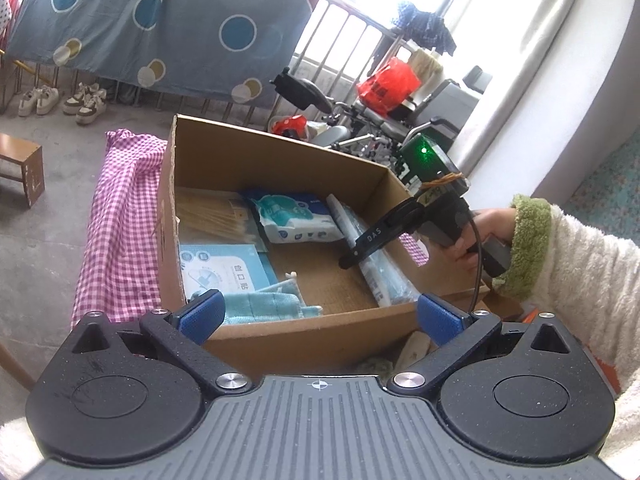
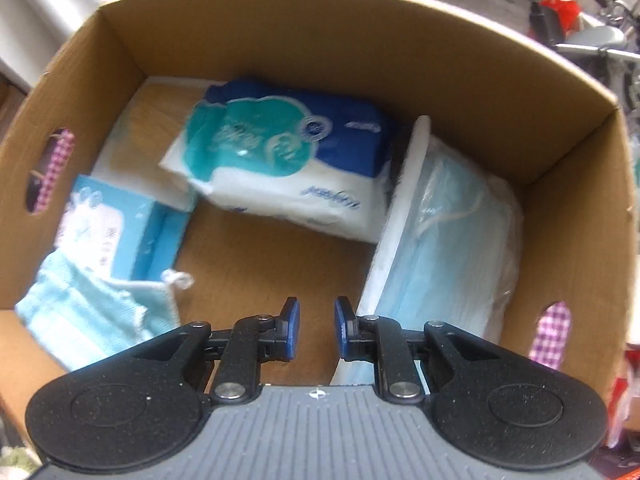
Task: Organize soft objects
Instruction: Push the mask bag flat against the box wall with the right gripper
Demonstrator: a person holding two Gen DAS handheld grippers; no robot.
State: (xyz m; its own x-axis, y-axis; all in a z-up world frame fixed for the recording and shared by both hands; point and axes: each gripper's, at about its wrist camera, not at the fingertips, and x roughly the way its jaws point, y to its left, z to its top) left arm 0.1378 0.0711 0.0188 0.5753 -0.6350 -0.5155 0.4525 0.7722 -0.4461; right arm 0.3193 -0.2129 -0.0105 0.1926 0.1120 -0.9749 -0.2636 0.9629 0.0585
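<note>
Soft objects lie gathered inside an open brown cardboard box point(image 2: 320, 40), which fills most of the right wrist view and sits on a pink-and-white checked cloth point(image 1: 120, 232) that shows through its handle cut-outs. At the lower left of that view a pale turquoise knitted cloth point(image 2: 92, 312) is crumpled in the corner, partly over a flat light-blue paper box with printed pictures point(image 2: 116, 224); both seem pushed to the wall to leave the floor free. In the upper middle a plump white, teal and navy plastic tissue pack point(image 2: 280, 160) leans on a flat clear packet of pale wooden sticks point(image 1: 212, 212). To the right a clear bag of light-blue face masks point(image 2: 448, 248) stands tilted against the right wall, probably to save room. The right gripper point(image 2: 317, 330), at the bottom centre, points steeply down over the bare cardboard floor with its blue pads set narrow and nothing between them. In the left wrist view the left gripper point(image 1: 320, 314) hovers at the box's near rim, spread wide and empty, perhaps waiting its turn.
</note>
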